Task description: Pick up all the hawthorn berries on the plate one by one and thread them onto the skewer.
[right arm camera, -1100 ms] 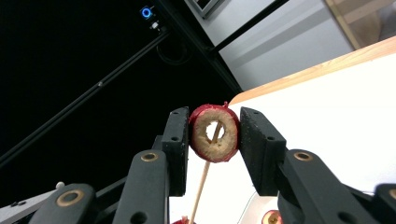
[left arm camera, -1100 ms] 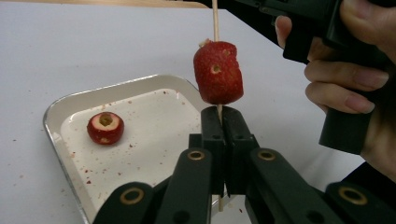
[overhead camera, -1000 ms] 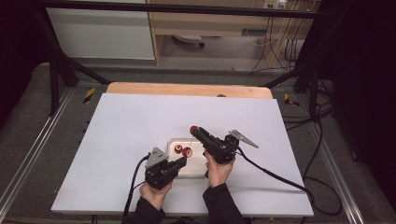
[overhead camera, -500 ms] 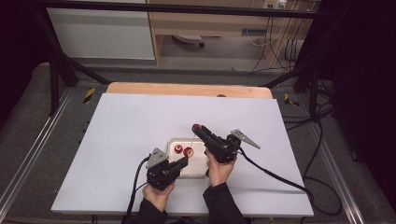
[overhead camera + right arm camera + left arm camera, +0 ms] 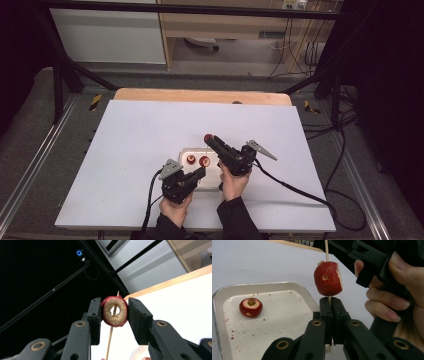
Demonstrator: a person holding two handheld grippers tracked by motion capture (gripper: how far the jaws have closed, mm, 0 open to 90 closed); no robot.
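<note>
High view: the left gripper (image 5: pixel 200 173) sits at the near edge of the white tray (image 5: pixel 186 151), where two red fruits (image 5: pixel 197 160) lie. The right gripper (image 5: pixel 210 140) is raised over the tray's far corner with a red piece at its tip.

Left gripper view: jaws pressed together on a thin wooden skewer (image 5: pixel 327 251), just below a threaded cored fruit (image 5: pixel 327 278). One loose fruit (image 5: pixel 251 307) lies in the tray.

Right gripper view: jaws clamped on a cored fruit ring (image 5: pixel 115 311), skewer passing through its hole.

Judgement: the fruit is light, soft and crumbly; hold it by the skin sides, gently. The skewer is slender and likely to snap; grip it near the fruit.
</note>
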